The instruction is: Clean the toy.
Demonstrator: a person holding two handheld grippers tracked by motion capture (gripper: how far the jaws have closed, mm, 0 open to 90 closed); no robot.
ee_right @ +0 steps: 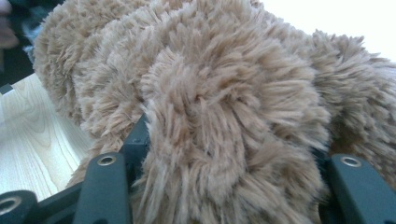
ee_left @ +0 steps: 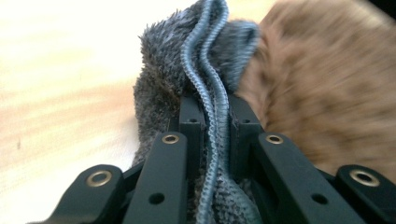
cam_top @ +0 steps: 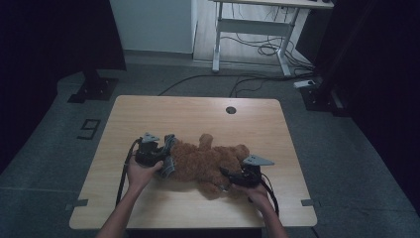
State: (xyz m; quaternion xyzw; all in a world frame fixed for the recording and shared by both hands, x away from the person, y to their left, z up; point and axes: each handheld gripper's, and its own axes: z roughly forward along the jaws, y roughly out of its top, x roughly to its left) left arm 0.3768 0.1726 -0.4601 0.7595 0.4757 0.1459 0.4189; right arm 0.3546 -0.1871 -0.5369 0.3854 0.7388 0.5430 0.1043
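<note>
My left gripper [ee_left: 212, 135] clamps the grey cloth [ee_left: 187, 70] against the teddy bear [cam_top: 203, 163]; my right gripper [ee_right: 224, 154] grips its limb. Wiping looks underway, unfinished.

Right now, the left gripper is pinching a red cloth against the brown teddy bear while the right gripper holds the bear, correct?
Not quite: the cloth is grey-blue, not red, as the left gripper view shows. The rest holds: the left gripper pinches it beside the brown teddy bear, and the right gripper is closed on the bear's fur.
</note>
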